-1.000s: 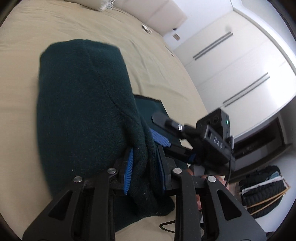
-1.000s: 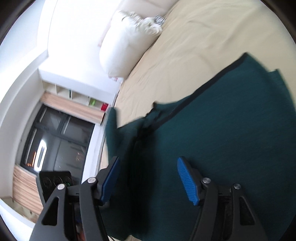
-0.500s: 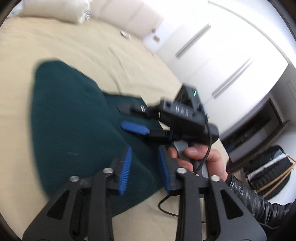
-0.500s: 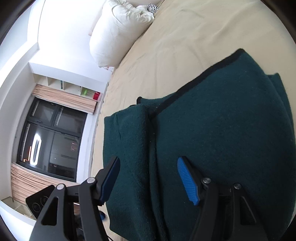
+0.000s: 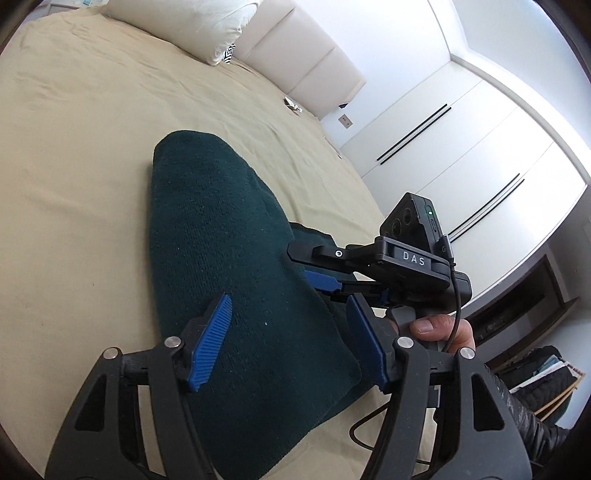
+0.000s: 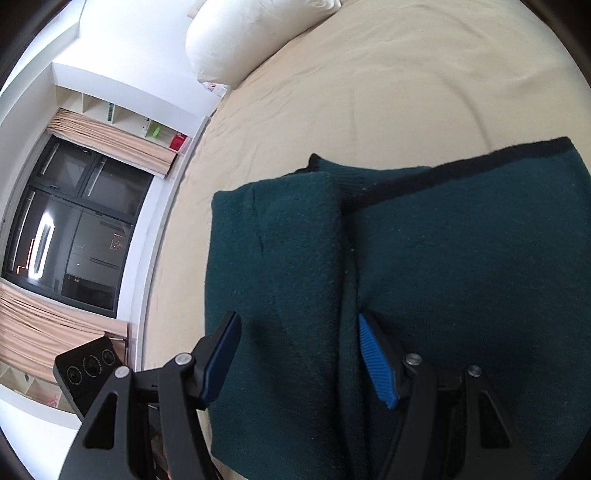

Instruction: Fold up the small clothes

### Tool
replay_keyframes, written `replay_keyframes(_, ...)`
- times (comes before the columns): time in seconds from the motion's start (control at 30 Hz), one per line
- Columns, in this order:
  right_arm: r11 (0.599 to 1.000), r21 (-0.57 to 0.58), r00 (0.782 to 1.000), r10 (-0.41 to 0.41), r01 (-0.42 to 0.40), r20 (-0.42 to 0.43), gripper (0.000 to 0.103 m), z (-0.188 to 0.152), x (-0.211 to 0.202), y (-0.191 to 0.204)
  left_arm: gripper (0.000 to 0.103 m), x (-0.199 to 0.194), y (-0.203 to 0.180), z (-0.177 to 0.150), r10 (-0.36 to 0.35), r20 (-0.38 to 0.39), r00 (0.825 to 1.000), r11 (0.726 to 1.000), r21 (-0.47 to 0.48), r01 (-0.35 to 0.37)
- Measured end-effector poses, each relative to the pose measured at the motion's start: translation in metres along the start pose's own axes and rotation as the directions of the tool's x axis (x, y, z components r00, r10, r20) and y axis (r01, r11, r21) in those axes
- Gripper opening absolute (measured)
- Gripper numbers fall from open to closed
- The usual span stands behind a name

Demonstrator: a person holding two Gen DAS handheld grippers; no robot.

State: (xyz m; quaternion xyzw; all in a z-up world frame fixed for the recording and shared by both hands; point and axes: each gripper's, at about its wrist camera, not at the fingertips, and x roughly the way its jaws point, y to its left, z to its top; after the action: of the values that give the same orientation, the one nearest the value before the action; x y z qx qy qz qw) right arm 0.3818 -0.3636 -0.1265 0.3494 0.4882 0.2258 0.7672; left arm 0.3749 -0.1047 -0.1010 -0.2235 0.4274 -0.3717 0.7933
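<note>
A dark green knitted garment (image 5: 229, 266) lies on the beige bed, with one side folded over its middle; it also shows in the right wrist view (image 6: 424, 280), where a folded flap (image 6: 277, 251) lies on the left part. My left gripper (image 5: 291, 338) is open and empty just above the garment's near end. My right gripper (image 6: 303, 354) is open and empty over the flap's near edge; it also shows in the left wrist view (image 5: 314, 267), resting low by the garment's right side.
The beige bed sheet (image 5: 74, 155) spreads all round. A white pillow (image 5: 192, 26) lies at the head of the bed, also seen in the right wrist view (image 6: 251, 33). White wardrobe doors (image 5: 461, 147) stand to the right. A window (image 6: 66, 229) is left of the bed.
My left gripper let go of the green garment, opened wide and drew back. The folded flap now lies flat. My right gripper stayed open and shifted over the flap.
</note>
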Motion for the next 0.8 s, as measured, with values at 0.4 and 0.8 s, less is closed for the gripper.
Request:
replay_keyframes(0.4, 1.0, -0.021, 0.996, -0.009, 0.007, -0.094, 0.058, -0.016, -0.009, -0.002, 0.063, -0.01, 0.024, 0.005, -0.008, -0.013, 1.0, 1.0, -0.022, 0.008)
replay_keyframes(0.8, 0.996, 0.0, 0.993, 0.085, -0.085, -0.076, 0.057, -0.002, 0.007, -0.003, 0.063, -0.005, 0.029, 0.01, 0.004, -0.028, 1.0, 0.999, -0.042, -0.005)
